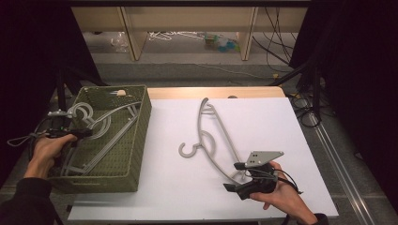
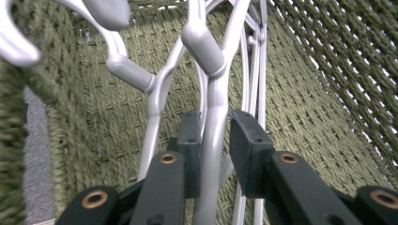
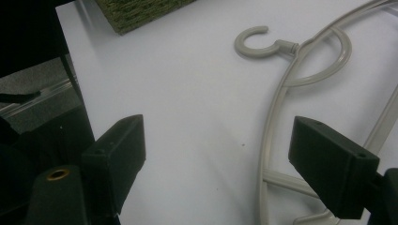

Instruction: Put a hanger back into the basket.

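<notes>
A green woven basket [image 1: 140,123] at the table's left holds several grey plastic hangers [image 1: 106,123]. My left gripper [image 1: 80,133] reaches into it from the left. In the left gripper view its jaws [image 2: 213,127] are shut on the stem of one grey hanger [image 2: 212,89], just below the hook's neck, with another hanger [image 2: 136,75] beside it. One more grey hanger [image 1: 201,146] lies flat on the white table top, hook pointing left. My right gripper [image 1: 233,176] sits open at that hanger's near end, and the curved arm [image 3: 277,103] runs between its jaws [image 3: 216,145].
The white table top [image 1: 164,187] has free room between the basket and the lying hanger, and to the hanger's right. The basket's corner [image 3: 141,11] shows in the right gripper view. Beyond the table are a wooden bench, cables and clutter on the floor.
</notes>
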A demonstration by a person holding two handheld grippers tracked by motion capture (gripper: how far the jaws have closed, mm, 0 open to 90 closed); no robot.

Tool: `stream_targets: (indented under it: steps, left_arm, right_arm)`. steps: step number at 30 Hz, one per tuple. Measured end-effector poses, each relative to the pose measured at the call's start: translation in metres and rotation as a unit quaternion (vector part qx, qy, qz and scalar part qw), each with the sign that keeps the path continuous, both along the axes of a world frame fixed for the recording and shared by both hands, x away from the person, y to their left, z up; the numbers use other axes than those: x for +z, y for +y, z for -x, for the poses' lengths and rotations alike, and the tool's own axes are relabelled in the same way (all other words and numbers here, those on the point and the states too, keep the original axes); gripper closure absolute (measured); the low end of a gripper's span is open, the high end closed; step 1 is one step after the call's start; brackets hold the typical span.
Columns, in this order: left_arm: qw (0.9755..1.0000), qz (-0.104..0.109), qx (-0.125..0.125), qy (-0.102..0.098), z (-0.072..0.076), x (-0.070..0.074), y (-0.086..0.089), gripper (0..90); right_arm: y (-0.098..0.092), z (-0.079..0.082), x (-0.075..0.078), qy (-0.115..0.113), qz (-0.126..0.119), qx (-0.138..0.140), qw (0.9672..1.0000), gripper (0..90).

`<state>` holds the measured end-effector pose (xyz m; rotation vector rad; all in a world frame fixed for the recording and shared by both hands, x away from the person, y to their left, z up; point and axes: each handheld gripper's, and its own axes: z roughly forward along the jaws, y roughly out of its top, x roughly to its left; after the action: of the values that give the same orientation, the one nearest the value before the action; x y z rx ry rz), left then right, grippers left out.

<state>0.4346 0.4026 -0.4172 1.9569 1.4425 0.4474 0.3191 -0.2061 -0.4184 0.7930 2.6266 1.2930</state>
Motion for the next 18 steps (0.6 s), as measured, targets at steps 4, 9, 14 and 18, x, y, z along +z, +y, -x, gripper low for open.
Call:
stream_targets:
  steps: [4,9,14,18]
  left_arm:
    - [0.999,0.02,0.022,-0.032,0.005,0.005,-0.003,67.7]
    - [0.9974,0.014,0.013,-0.07,0.019,0.017,-0.016,55.1]
    - [0.9921,0.04,0.012,-0.118,0.039,0.032,-0.04,43.5]
    - [0.9891,0.038,0.002,-0.142,0.052,0.041,-0.058,37.5]
  right_arm:
    - [0.0,0.0,-0.001,-0.002,0.001,0.0,1.0,20.2]
    - [0.0,-0.001,-0.001,0.001,0.0,-0.001,1.0,20.2]
    - [0.001,-0.002,-0.003,0.001,0.003,-0.002,1.0,20.2]
    - [-0.001,-0.002,-0.004,-0.007,0.003,-0.008,0.9999,20.0]
